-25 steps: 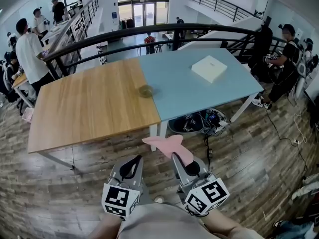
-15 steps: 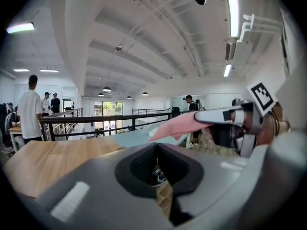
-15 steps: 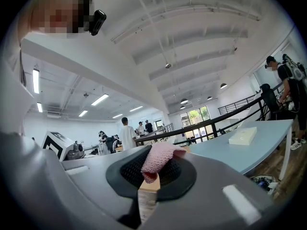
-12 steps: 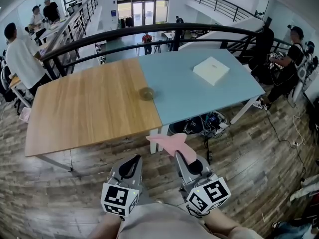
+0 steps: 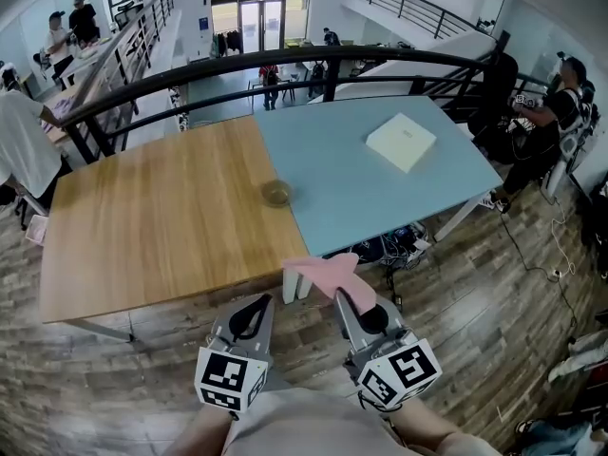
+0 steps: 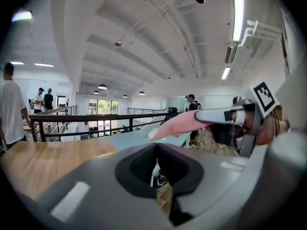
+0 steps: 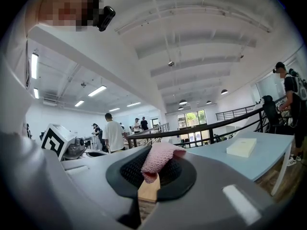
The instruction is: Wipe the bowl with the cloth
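Right, surface first: you face a long bench (image 5: 123, 255) with a wood half (image 5: 161, 207) on the left and a pale blue half (image 5: 342, 183) on the right. It stands on a dark plank floor (image 5: 494, 302). The room is a big open loft with a white ceiling (image 6: 144, 47) and strip lights (image 6: 238, 13). A black railing (image 5: 228, 69) runs just behind the bench, and there are glass doors (image 5: 255, 22) far back.

The bowl (image 5: 276, 193), small and clear, sits alone on the wood half right at the seam with the blue, about mid-bench. A flat white box (image 5: 401, 142) lies on the blue half toward the far right corner, well apart from the bowl. Cables (image 5: 380, 247) and dark gear lie on the floor under the blue half. People (image 5: 19, 141) stand at the far left, and another person (image 5: 560, 93) is off the bench's right end.

Your left gripper (image 5: 255, 304) is over the floor, short of the bench's near edge, with its jaws pressed together and nothing between them. Your right gripper (image 5: 344, 297) is beside it, jaws clamped on the pink cloth (image 5: 328, 272). The cloth sticks out forward past the tips, and in the head view its end overlaps the bench's near edge. Both grippers are well short of the bowl, with only bare wood in between. In the left gripper view the cloth shows as a pink flap on the right, over the blue half.
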`<state>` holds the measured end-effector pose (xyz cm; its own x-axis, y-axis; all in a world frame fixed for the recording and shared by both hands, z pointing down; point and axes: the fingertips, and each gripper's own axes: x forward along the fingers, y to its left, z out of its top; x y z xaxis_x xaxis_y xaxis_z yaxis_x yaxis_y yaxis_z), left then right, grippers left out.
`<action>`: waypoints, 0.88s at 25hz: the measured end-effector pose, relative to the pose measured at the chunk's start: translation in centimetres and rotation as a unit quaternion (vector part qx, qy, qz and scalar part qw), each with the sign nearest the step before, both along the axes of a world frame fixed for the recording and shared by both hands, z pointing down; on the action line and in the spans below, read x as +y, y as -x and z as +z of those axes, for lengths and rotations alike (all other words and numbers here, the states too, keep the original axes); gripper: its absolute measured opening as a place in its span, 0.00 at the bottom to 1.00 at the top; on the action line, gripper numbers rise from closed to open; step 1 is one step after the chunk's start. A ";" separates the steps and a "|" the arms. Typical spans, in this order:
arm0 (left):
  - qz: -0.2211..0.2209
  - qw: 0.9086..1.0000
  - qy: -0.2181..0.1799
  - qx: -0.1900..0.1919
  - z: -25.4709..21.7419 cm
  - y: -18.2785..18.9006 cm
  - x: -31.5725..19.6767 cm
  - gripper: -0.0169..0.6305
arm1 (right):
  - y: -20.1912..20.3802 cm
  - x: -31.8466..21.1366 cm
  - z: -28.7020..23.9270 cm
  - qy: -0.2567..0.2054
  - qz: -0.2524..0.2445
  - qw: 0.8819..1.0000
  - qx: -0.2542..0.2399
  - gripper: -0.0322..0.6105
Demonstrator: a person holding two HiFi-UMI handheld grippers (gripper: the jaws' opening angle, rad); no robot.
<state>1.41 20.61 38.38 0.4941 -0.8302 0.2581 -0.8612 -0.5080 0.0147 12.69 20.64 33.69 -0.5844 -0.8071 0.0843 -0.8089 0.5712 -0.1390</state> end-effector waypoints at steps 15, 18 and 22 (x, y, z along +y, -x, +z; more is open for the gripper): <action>0.019 1.000 0.010 -0.002 -1.6 9.4 -13.9 0.03 | 8.9 -12.7 -1.4 0.018 0.024 1.000 0.008 0.08; 0.026 1.000 0.011 -0.003 -1.7 10.9 -16.8 0.03 | 10.2 -15.1 -1.5 0.021 0.035 0.999 0.008 0.08; 0.044 0.999 0.008 -0.001 -1.3 12.1 -20.1 0.03 | 11.5 -18.4 -1.1 0.021 0.053 0.998 0.012 0.08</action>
<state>-10.73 0.46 37.10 0.5650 -0.7791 0.2715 -0.8129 -0.5820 0.0215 1.21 2.25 32.60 -0.4941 -0.8594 0.1317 -0.8675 0.4772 -0.1404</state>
